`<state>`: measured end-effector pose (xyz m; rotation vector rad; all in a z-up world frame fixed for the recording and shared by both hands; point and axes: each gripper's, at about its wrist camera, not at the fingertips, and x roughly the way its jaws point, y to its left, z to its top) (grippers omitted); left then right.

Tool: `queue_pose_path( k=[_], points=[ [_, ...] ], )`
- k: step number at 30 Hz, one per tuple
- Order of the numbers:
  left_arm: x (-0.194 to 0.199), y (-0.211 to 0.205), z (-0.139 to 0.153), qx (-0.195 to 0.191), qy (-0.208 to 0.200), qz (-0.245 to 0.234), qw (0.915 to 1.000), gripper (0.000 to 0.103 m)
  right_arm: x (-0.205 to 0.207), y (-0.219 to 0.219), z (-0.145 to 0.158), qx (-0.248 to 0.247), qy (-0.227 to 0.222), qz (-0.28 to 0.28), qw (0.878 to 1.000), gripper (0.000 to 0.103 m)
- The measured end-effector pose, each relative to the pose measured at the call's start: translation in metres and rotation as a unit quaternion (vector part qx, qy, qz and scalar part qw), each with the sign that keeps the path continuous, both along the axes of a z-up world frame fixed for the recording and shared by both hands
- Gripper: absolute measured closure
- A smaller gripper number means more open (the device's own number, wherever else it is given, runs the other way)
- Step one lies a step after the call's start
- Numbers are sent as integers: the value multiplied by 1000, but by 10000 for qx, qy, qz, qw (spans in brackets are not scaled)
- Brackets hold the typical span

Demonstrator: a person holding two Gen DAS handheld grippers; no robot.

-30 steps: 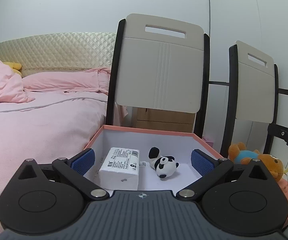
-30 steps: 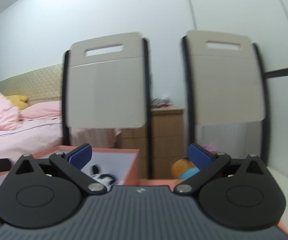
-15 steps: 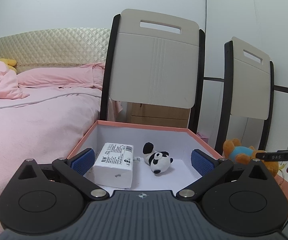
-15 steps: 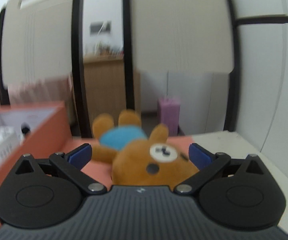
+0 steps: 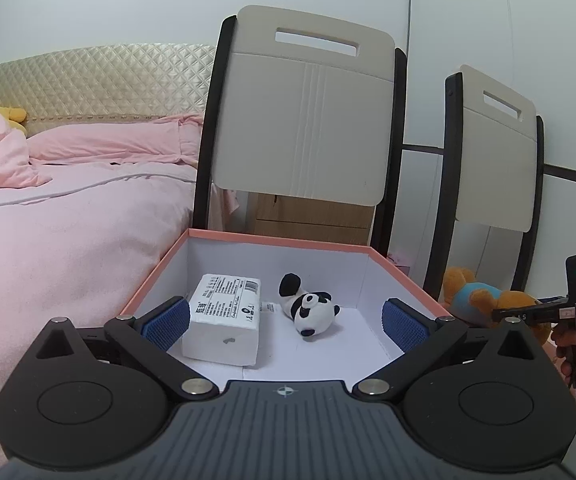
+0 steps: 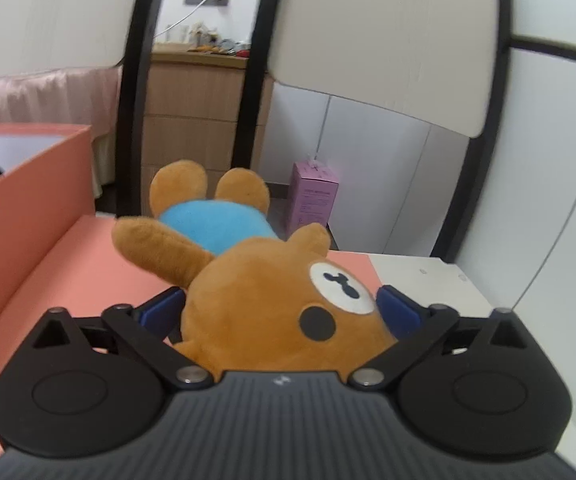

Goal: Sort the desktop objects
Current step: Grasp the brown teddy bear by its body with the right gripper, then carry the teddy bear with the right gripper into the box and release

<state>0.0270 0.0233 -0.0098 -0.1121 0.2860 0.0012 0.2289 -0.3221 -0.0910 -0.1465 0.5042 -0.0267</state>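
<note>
My right gripper [image 6: 279, 308] has just closed in on the teddy bear [image 6: 255, 280] lying on the bench at the box's [image 5: 404, 276] three o'clock; its fingers, spread, now bracket the head unclamped. My left gripper [image 5: 283, 320], fingers apart and empty, keeps hovering over the box, so I judge the grab comes next.

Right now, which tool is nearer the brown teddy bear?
Right. The right tool has its open fingers on either side of the brown teddy bear's head. The left tool hangs open over the pink box, with the bear off to its right, outside the box.
</note>
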Motion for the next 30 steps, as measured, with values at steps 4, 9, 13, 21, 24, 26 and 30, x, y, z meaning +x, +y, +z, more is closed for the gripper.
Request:
queue_pose_path(
  k=[4, 9, 13, 21, 24, 26, 30],
  points=[
    [-1, 1, 2, -6, -22, -16, 10000, 0, -4, -5, 7, 221, 109, -288, 9993, 29],
    [-3, 1, 4, -14, -50, -35, 10000, 0, -14, -3, 16, 220, 201, -366, 9989, 33],
    [-4, 2, 6, -21, -72, -51, 10000, 0, -22, -7, 34, 471, 239, -379, 9979, 35],
    [-5, -3, 7, -37, -162, -37, 9999, 0, -37, 14, 96, 713, -42, 137, 9973, 35],
    [-8, -2, 9, -40, -226, 18, 9997, 0, -39, 38, 120, 809, -113, 575, 9950, 35],
    [-7, -2, 10, 37, -207, 148, 9997, 0, -37, 60, 134, 865, -82, 955, 9916, 35],
    [-5, 1, 10, 68, -161, 367, 9992, 0, -30, 117, 149, 854, 217, 1790, 9799, 35]
  ],
)
